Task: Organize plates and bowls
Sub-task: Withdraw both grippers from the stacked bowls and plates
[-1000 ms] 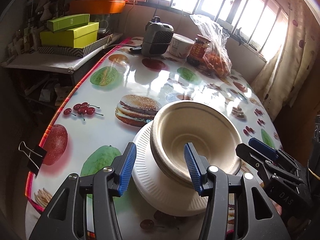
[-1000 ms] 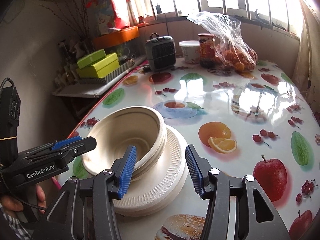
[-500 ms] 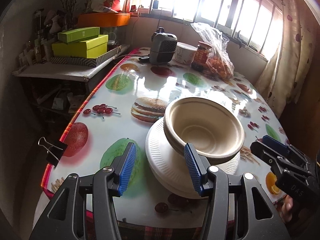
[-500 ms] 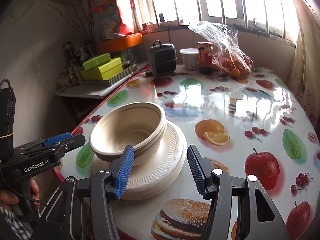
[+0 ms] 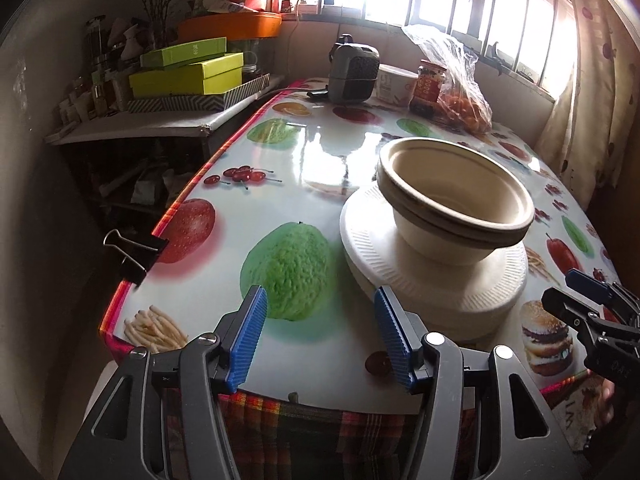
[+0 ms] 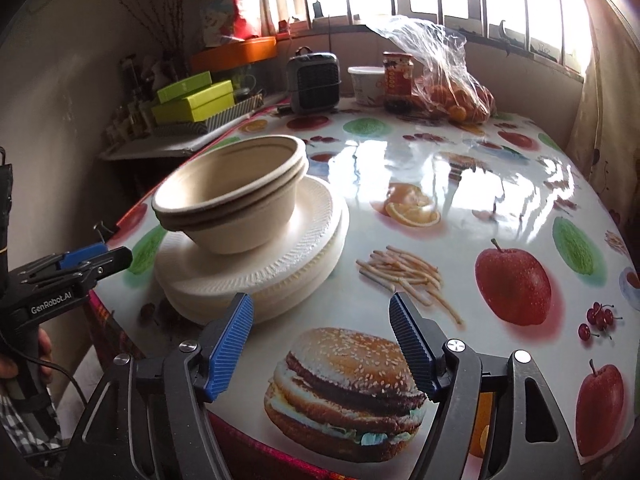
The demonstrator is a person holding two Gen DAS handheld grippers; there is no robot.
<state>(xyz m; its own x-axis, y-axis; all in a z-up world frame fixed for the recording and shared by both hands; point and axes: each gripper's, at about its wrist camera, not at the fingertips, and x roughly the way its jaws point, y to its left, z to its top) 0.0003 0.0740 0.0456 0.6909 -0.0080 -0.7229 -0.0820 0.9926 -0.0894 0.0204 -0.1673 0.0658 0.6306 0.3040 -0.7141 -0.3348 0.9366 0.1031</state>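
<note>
Now both grippers hang back off the near edge of the table point(image 5: 304, 168), where a second ago their blue pads framed the stack closely; in both wrist views the crockery has shrunk away and sits clear of the jaws. The left gripper point(image 5: 320, 334) stands moderately wide with nothing between its pads, only the tablecloth's green fruit print behind them, and its jaws have just been opening. The right gripper point(image 6: 322, 344) is wider, its jaws also just opening, and it too is empty, hovering over the printed burger at the near edge.

The bowls point(image 5: 454, 204), 2 nested by the look of their doubled rims, sit upright on the stack of white plates point(image 5: 436, 280), which rests on the table close to its near edge, toward the left corner as the right wrist view shows it point(image 6: 256, 264). The bowls sit off-centre on the plates, toward the left edge of the table.

Judging by the retreat and the spreading jaws, the stacking appears finished: plates below, bowls on top, both tools released. The far end of the table holds a small heater point(image 5: 354, 70), a jar point(image 5: 430, 84) and a bag of oranges point(image 5: 460, 96), well apart from the stack
</note>
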